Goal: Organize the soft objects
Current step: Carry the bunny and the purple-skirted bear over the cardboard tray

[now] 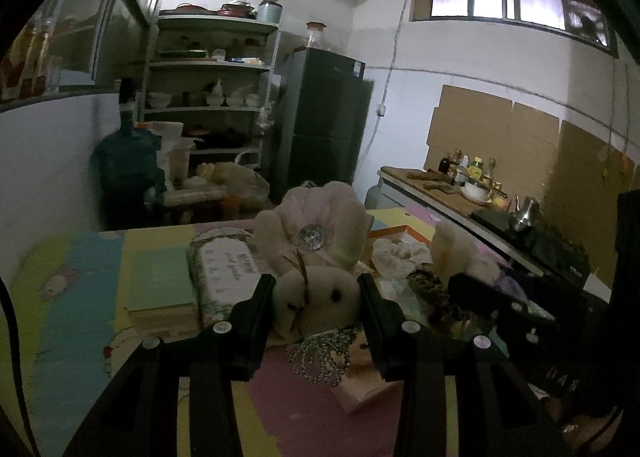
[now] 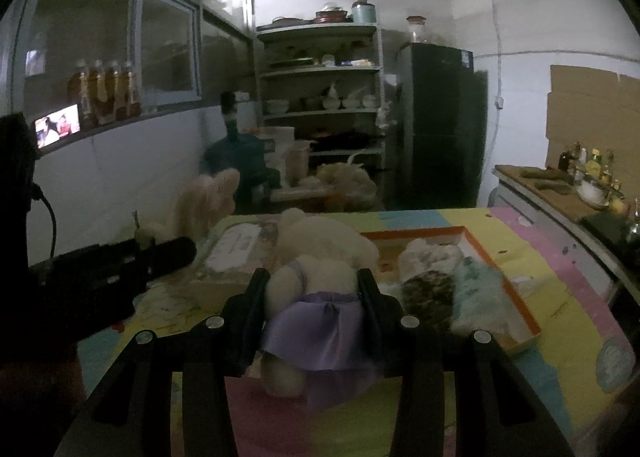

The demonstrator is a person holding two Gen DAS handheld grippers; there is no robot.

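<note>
With a plush rabbit (image 1: 316,289) clamped in the left gripper (image 1: 316,289) and a purple-skirted plush bear (image 2: 316,297) in the right gripper (image 2: 314,289), both mid-frame, carrying is judged underway; placement in the orange-rimmed tray (image 2: 520,309) at right is next required.

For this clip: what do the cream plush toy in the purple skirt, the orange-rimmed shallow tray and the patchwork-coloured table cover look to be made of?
Cream plush toy in the purple skirt: fuzzy matte pile, probably synthetic plush; the purple skirt has a satin-like sheen and soft folds.
Orange-rimmed shallow tray: thin, straight, flat-coloured walls, likely cardboard, perhaps a box lid.
Patchwork-coloured table cover: smooth pastel panels with scuffs; foam mat or vinyl, unclear which.
</note>
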